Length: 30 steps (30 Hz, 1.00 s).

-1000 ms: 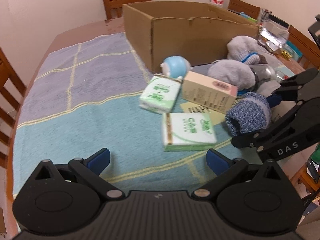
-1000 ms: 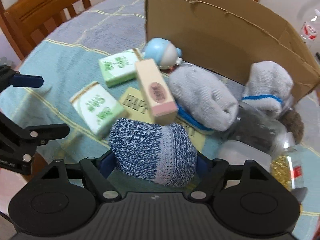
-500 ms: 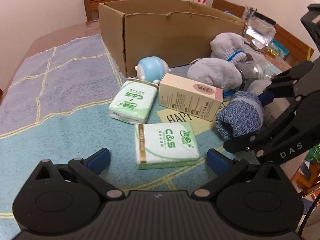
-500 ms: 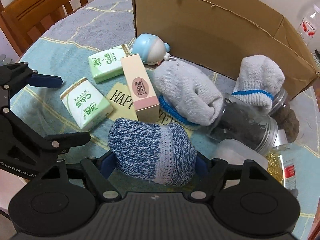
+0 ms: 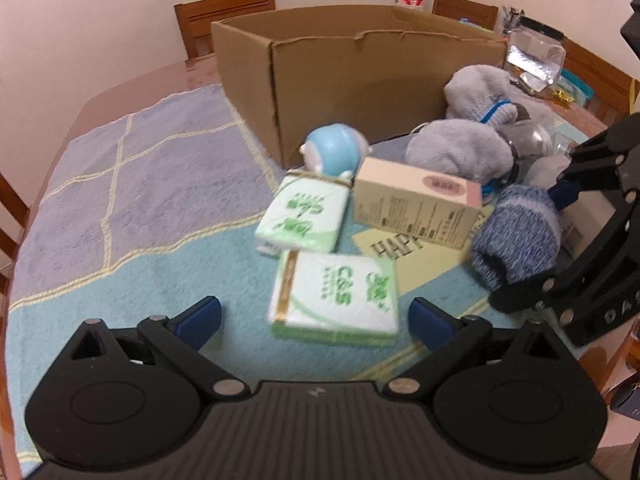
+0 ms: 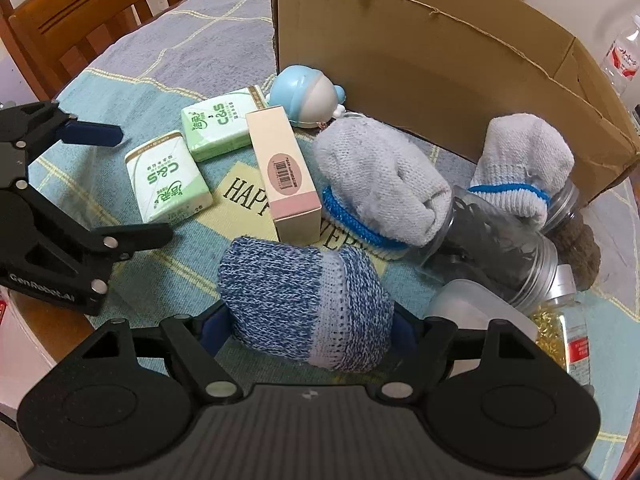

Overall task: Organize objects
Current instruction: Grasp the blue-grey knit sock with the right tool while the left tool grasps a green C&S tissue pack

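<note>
My right gripper [image 6: 306, 330] is shut on a rolled blue knit sock [image 6: 308, 304], which also shows in the left wrist view [image 5: 516, 240]. My left gripper [image 5: 316, 318] is open and empty, just short of a green tissue pack [image 5: 336, 300]. A second tissue pack [image 5: 304, 212], a beige carton [image 5: 416, 204], a blue round toy [image 5: 334, 150] and a yellow card [image 5: 404, 246] lie on the cloth. Grey socks [image 6: 376, 184] cover glass jars [image 6: 496, 248]. An open cardboard box [image 6: 440, 52] stands behind them.
The table has a blue and purple cloth [image 5: 140, 184]. Wooden chairs [image 6: 92, 12] stand around it. A water bottle [image 6: 620, 56] stands behind the box. A frosted plastic tub [image 6: 476, 312] and a jar of gold bits [image 6: 564, 340] lie at the right.
The left gripper has swung over the tissue packs and now sits closer to the near one. The right gripper still holds the blue sock and has shifted slightly.
</note>
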Each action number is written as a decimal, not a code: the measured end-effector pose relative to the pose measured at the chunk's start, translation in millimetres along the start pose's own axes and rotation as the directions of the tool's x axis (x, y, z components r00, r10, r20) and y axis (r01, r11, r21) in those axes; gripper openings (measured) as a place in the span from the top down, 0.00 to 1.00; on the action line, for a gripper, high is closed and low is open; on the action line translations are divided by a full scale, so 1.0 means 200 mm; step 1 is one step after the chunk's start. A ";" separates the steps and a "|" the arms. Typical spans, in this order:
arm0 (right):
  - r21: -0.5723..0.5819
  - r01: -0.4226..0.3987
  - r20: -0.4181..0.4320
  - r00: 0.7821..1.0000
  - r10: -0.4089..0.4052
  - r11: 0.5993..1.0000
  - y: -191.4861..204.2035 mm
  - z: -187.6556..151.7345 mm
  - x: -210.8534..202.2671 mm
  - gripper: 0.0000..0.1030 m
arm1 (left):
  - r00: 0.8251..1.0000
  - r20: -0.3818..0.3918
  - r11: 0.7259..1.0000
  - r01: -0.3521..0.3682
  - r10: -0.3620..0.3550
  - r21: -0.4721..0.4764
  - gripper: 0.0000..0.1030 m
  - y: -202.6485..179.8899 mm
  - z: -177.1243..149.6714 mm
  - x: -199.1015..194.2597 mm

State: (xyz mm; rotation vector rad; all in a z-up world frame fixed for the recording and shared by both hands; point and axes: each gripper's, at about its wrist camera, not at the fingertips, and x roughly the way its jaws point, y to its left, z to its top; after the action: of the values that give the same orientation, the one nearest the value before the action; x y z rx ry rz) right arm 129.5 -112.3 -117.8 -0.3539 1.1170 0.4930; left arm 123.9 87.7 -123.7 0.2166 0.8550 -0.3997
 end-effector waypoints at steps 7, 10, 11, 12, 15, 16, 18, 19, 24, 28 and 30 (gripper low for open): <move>-0.009 0.002 0.013 1.000 -0.002 1.000 0.02 0.00 0.00 0.14 | 1.000 -0.004 1.000 0.020 -0.020 -0.016 0.19 0.00 0.01 0.02; -0.008 0.002 0.017 1.000 -0.002 1.000 0.02 0.00 0.00 0.13 | 1.000 0.001 1.000 0.020 -0.020 -0.014 0.23 0.00 0.02 0.02; -0.007 0.003 0.019 1.000 -0.003 1.000 0.02 0.00 0.00 0.13 | 1.000 0.001 1.000 0.023 -0.023 -0.014 0.24 0.01 0.03 0.03; -0.005 0.003 0.019 1.000 -0.003 1.000 0.02 0.00 0.01 0.13 | 1.000 0.000 1.000 0.023 -0.023 -0.015 0.26 0.01 0.03 0.03; 0.000 0.005 0.022 1.000 -0.005 1.000 0.03 0.01 0.02 0.14 | 1.000 -0.004 1.000 0.022 -0.022 -0.013 0.32 0.02 0.03 0.02; -0.001 0.007 0.023 1.000 -0.007 1.000 0.04 0.01 0.02 0.14 | 1.000 -0.006 1.000 0.020 -0.020 -0.014 0.33 0.02 0.03 0.02; -0.002 0.017 0.021 1.000 -0.017 1.000 0.03 0.01 0.01 0.17 | 1.000 -0.010 0.999 0.024 -0.024 -0.022 0.37 0.04 0.04 0.01; -0.002 0.021 0.018 1.000 -0.021 1.000 0.03 0.01 0.01 0.18 | 0.999 -0.014 0.999 0.028 -0.029 -0.028 0.37 0.04 0.04 0.01; 0.002 0.025 0.019 1.000 -0.025 1.000 0.03 0.02 0.01 0.21 | 0.998 -0.027 0.997 0.054 -0.056 -0.059 0.38 0.08 0.05 -0.01; 0.000 0.021 0.028 0.999 -0.021 1.000 0.03 0.04 -0.02 0.22 | 0.997 -0.036 0.995 0.071 -0.073 -0.071 0.38 0.12 0.07 -0.07; 0.001 0.016 0.033 0.999 -0.016 1.000 0.02 0.05 -0.04 0.22 | 0.995 -0.040 0.993 0.086 -0.089 -0.077 0.38 0.14 0.09 -0.11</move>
State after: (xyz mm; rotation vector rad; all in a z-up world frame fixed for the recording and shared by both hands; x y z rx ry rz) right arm 131.3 -105.1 -106.5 -0.3526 1.0815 0.4833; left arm 135.3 111.5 -95.4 0.1192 0.9232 -0.4453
